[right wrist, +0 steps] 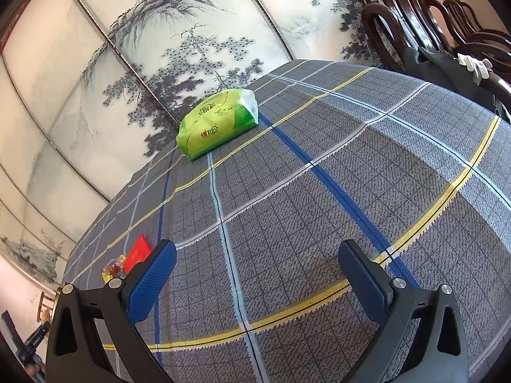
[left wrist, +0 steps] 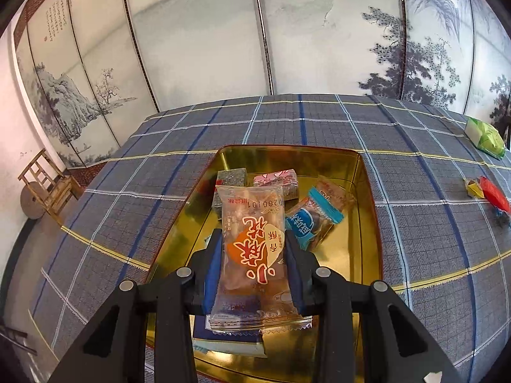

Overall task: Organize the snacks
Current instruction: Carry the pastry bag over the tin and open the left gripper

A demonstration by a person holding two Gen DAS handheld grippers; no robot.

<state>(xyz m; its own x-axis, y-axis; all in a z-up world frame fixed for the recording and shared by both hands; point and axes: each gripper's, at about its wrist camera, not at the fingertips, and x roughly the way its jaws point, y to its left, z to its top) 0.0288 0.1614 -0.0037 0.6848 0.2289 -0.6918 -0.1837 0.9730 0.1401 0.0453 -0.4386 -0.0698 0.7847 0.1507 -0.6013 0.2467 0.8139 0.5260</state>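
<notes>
Snack packet [left wrist: 252, 249], clear with orange and red print, is clamped between the blue pads of the left hand-held gripper [left wrist: 254, 239] and is held above the near half of a gold tin [left wrist: 367, 191]. Inside the tin, a grey block [left wrist: 231, 177], a pink packet [left wrist: 279, 177] and a blue-ended packet [left wrist: 319, 217] are seen at the far side, and a dark blue packet [left wrist: 230, 338] lies at the near end under the held one. The tin rests on a checked worktop [left wrist: 431, 255]. The right hand-held gripper [right wrist: 255, 268] is released, its jaws spread wide over bare cloth. A green tissue pack [right wrist: 218, 124] lies far off, and a red packet [right wrist: 137, 252] beside a yellow sweet [right wrist: 111, 269] lies at the left.
</notes>
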